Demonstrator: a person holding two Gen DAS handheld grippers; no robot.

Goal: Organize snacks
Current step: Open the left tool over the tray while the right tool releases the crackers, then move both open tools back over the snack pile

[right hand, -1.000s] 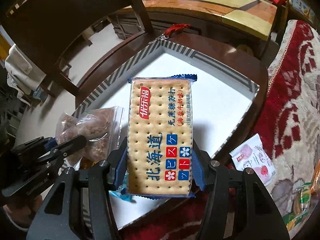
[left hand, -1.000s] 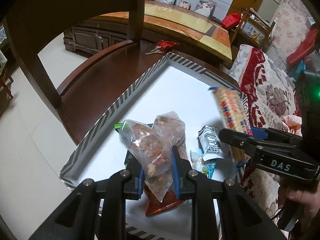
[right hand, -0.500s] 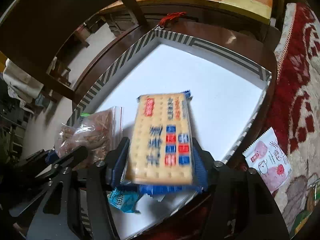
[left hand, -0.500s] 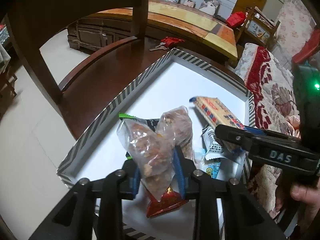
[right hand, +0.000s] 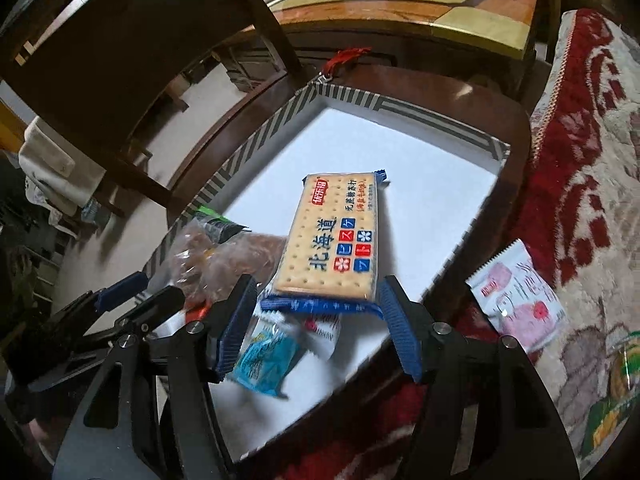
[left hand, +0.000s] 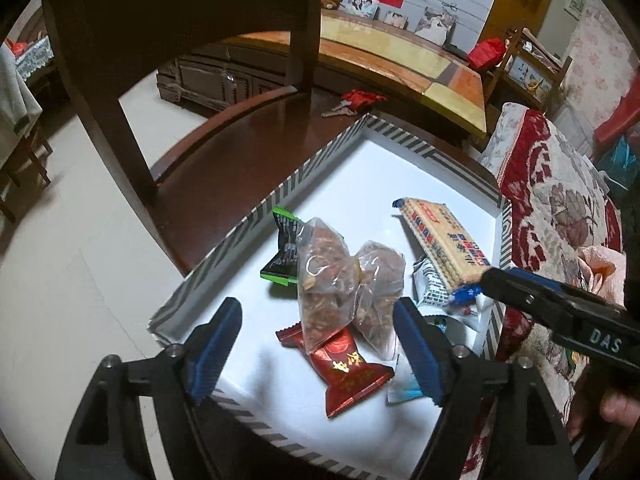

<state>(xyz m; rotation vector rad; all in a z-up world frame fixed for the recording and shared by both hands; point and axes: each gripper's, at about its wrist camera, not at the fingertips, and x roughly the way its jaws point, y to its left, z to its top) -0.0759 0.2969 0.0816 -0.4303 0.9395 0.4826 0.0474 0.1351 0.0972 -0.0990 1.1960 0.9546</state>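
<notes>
Leftmost in the striped-rim white tray (left hand: 256, 216) there's a crinkly black and green wrapper (left hand: 286, 250), then two clear plastic bags of brown nut mix (left hand: 344, 276) slumped over a glossy red foil pack (left hand: 344, 364), with the left gripper (left hand: 316, 348) spread wide around them, touching nothing. Further right, the flat rectangular cracker pack (right hand: 336, 240) lies on the small packets, and the right gripper (right hand: 316, 316) gapes wide just behind it, holding nothing.

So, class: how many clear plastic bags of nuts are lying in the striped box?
2. One clear bag lies mid-box over the red packet; the other lies touching its right side. More could be hidden underneath.
</notes>
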